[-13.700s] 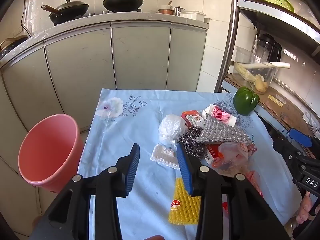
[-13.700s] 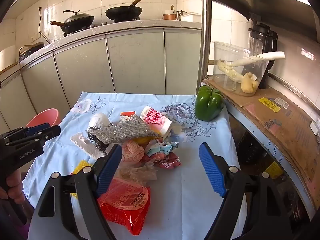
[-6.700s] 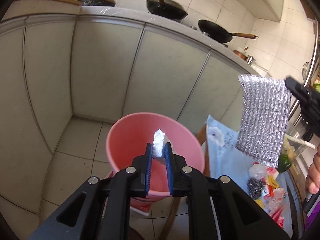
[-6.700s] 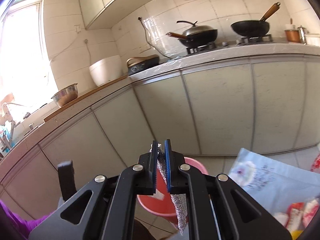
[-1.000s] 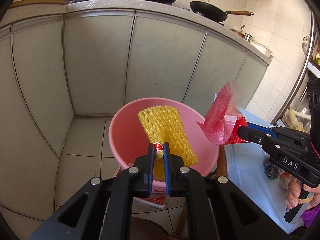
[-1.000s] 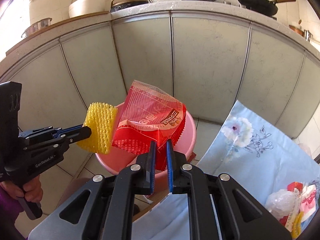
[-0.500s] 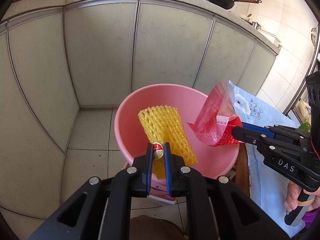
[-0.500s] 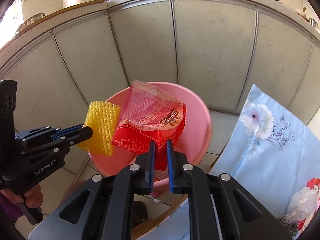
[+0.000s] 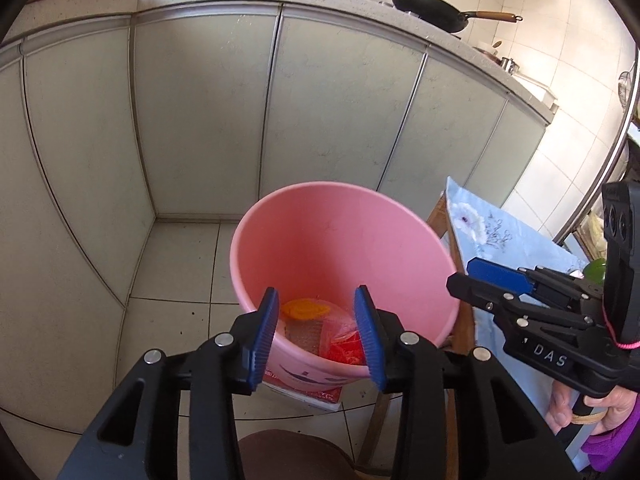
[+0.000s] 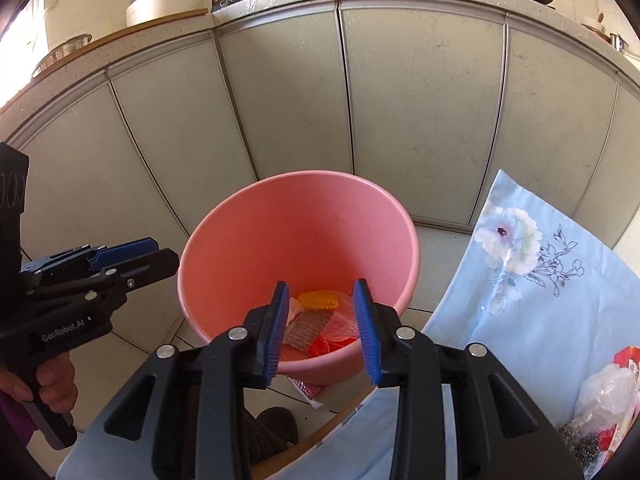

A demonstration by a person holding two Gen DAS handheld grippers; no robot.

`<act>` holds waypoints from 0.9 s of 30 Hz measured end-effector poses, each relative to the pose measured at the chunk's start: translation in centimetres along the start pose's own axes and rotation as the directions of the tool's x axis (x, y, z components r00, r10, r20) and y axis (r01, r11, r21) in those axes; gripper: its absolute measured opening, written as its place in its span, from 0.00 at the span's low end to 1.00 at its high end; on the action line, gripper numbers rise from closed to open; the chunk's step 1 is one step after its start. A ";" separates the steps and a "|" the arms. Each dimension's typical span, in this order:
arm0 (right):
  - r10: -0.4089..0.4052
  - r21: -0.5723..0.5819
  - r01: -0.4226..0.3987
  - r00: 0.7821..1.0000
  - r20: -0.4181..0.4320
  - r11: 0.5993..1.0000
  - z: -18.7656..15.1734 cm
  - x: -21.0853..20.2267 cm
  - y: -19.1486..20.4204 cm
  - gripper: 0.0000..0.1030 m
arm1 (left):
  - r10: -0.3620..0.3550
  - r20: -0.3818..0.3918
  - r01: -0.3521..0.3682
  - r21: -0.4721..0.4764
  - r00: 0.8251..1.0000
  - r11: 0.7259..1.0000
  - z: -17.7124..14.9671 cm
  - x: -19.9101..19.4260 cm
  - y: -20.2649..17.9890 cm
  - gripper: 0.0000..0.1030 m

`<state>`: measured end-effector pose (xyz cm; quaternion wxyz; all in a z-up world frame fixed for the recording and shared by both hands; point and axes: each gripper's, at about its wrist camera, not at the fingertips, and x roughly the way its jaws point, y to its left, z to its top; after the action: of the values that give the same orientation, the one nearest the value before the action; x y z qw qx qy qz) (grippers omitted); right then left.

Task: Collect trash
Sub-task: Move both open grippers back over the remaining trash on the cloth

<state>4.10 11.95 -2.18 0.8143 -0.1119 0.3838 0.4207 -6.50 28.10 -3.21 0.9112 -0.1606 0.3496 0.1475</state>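
Observation:
A pink bucket [image 9: 320, 216] [image 10: 280, 216] stands on the floor beside the table. At its bottom lie the yellow foam net [image 9: 305, 308] [image 10: 319, 299], the silver mesh cloth [image 9: 302, 334] [image 10: 306, 334] and the red wrapper [image 9: 346, 350] [image 10: 334, 340]. My left gripper [image 9: 316, 334] hovers over the bucket's near rim, its jaws opening with nothing between them. My right gripper [image 10: 322, 326] hangs over the bucket too, jaws opening and empty. Each gripper also shows from the side in the other view: the left gripper [image 10: 132, 260] and the right gripper [image 9: 480, 284].
Grey cabinet doors [image 9: 200, 120] curve behind the bucket, with pans [image 9: 428, 2] on the counter above. The table with its blue flowered cloth [image 10: 520, 280] lies to the right and holds a clear bag [image 10: 604, 394], a steel scourer [image 10: 576, 440] and red packets. A hand [image 10: 40, 380] grips the left handle.
Both grippers have opened. The yellow foam net has fallen from the left gripper and the red wrapper from the right; both now lie at the bottom of the bucket.

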 end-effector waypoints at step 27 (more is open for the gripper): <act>-0.318 0.262 0.262 0.927 0.199 0.929 -8.2 -19.8 -10.9 0.33 | -0.290 0.048 0.271 0.232 0.956 0.934 -0.7 -5.5 -17.3 0.39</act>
<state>1.22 -10.80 4.93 0.9153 -0.0214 0.3086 0.2578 -4.20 11.28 3.39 0.9485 -0.0997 0.3000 -0.0178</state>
